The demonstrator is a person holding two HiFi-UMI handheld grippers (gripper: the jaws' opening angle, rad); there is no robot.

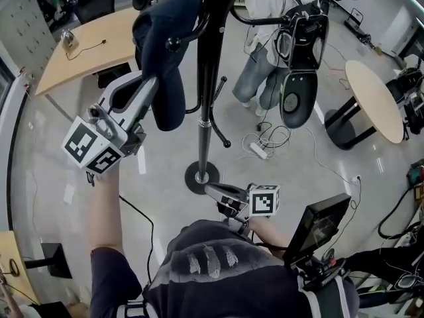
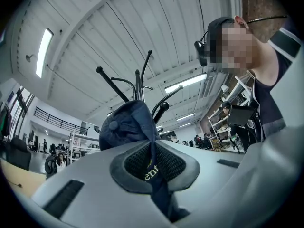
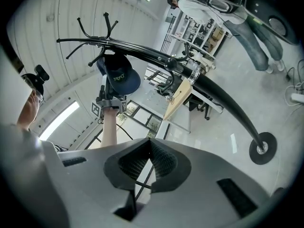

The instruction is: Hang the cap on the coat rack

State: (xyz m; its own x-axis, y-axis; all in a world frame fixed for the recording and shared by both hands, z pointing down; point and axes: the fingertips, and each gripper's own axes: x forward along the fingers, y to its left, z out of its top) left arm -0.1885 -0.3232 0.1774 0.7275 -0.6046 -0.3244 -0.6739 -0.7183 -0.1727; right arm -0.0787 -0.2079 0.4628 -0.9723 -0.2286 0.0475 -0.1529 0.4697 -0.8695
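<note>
The navy cap point(image 1: 165, 58) hangs from my left gripper point(image 1: 151, 85), which is raised beside the black coat rack pole point(image 1: 207, 78). In the left gripper view the jaws are shut on the cap's fabric point(image 2: 152, 172), and the cap's crown point(image 2: 126, 127) sits just below the rack's hooks point(image 2: 137, 82). My right gripper point(image 1: 213, 192) is low near the rack's base point(image 1: 202, 177), shut with nothing in it. The right gripper view shows the cap point(image 3: 118, 77) under a rack arm, above the left gripper point(image 3: 111, 103).
Black gear point(image 1: 298, 91) hangs from a rack arm at the right. A person in jeans point(image 1: 258, 71) stands behind it. A power strip and cables point(image 1: 260, 148) lie on the floor. A round table point(image 1: 374, 98) stands right, a wooden desk point(image 1: 93, 42) at the back left.
</note>
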